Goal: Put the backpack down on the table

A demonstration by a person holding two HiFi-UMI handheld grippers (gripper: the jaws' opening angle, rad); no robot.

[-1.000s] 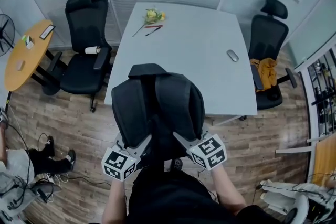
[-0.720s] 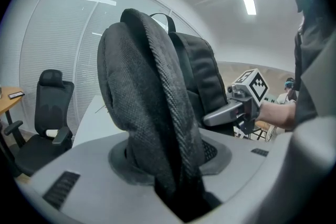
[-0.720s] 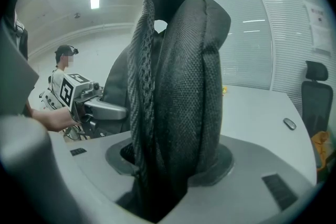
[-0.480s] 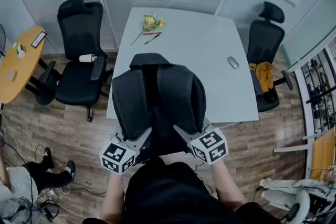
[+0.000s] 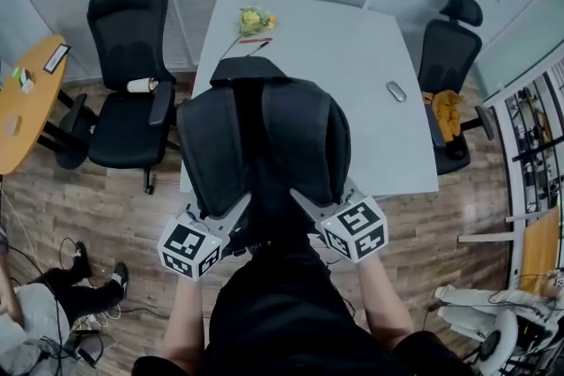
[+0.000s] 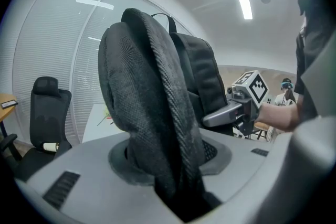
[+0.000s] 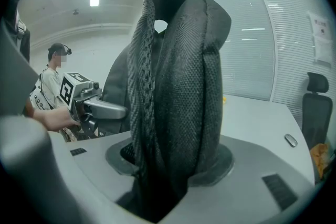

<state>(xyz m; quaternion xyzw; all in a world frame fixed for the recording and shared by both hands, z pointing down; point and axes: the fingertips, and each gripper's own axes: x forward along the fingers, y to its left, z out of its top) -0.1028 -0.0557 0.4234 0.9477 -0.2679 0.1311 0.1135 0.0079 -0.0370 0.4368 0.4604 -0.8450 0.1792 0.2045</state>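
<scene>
My left claw [image 5: 236, 211] and right claw [image 5: 301, 200] each clamp a backpack [image 5: 264, 136] strap; I should lower both evenly onto the table [image 5: 352, 57] ahead.

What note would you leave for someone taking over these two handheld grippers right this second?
Left gripper: shut on a padded strap of the backpack.
Right gripper: shut on the other strap.
Backpack: held upright at the near edge of the white table, not set down.
Done: backpack lifted and at the table.
Left: lower it onto bare tabletop, short of the flower and pens, then let go.
</scene>
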